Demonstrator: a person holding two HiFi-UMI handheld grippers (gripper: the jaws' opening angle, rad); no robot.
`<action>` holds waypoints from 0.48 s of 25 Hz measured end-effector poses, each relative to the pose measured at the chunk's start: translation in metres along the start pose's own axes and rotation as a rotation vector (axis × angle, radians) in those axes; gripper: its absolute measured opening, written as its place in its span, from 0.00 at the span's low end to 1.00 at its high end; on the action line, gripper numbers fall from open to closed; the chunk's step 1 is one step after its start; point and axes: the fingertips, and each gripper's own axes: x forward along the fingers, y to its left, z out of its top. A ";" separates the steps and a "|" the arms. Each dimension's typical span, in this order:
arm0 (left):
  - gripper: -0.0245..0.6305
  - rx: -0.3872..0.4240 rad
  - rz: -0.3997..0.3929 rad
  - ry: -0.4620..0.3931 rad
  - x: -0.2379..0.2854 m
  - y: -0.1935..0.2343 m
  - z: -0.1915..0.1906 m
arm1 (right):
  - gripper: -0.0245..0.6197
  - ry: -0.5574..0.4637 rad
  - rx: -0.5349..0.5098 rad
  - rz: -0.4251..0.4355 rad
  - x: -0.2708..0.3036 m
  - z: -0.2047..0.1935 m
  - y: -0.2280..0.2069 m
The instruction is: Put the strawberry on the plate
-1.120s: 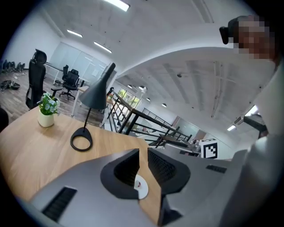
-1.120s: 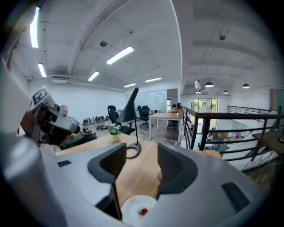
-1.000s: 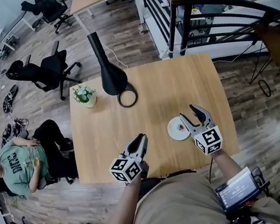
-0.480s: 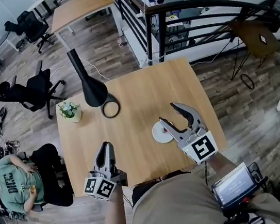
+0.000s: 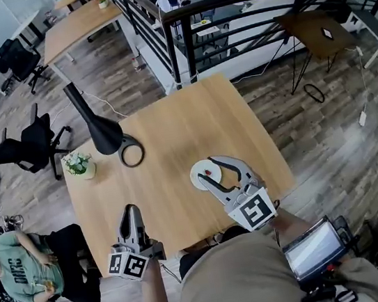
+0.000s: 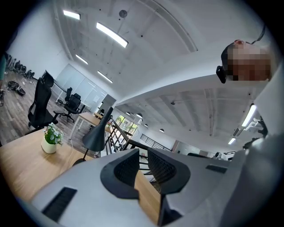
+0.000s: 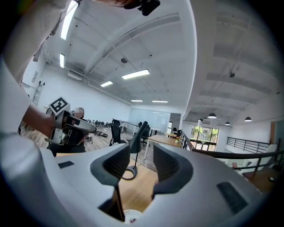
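1. Head view: looking down on a wooden table [image 5: 172, 132].
   - Near its front edge: small white plate [image 5: 198, 171] w/ the strawberry [image 5: 208, 173] lying on it.
   - Over the plate in the picture: right gripper [image 5: 205, 167], fingers apart, the strawberry showing between them. Cannot tell here if touched.
   - At front left corner: left gripper [image 5: 129, 213], well apart from the plate, fingers looking almost together.
   - Toward the far left of the table: black desk lamp [image 5: 98, 129] and, beside it, a small potted plant [image 5: 78, 163].
   - On the floor at left: a seated person [image 5: 15, 260] and an office chair [image 5: 23, 147].
2. Left gripper view: fingers nearly together, only a narrow slit left.
   - Thru the slit: table wood and a bit of black railing [image 6: 133, 144]. Nothing held.
   - To the left, further off: potted plant [image 6: 51, 137] and desk lamp [image 6: 98, 133] on the table.
3. Right gripper view: fingers apart, pads pressing on nothing, nothing between them.
   - Have just been closing a bit, but not shut.
   - Below the jaws, at the bottom edge: the plate [image 7: 132, 216] w/ a small red bit of the strawberry [image 7: 133, 220] on it, clear of both pads.
   - Beyond, thru the gap: lamp stem and ring base.
   - At left: the left gripper, held up in a hand.
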 end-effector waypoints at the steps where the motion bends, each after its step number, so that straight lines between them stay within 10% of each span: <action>1: 0.10 -0.002 -0.003 0.003 0.000 -0.001 -0.001 | 0.29 0.016 0.001 -0.005 -0.002 -0.002 0.001; 12: 0.10 -0.047 -0.021 0.010 -0.008 -0.004 -0.007 | 0.26 0.023 0.035 -0.013 -0.004 -0.007 0.010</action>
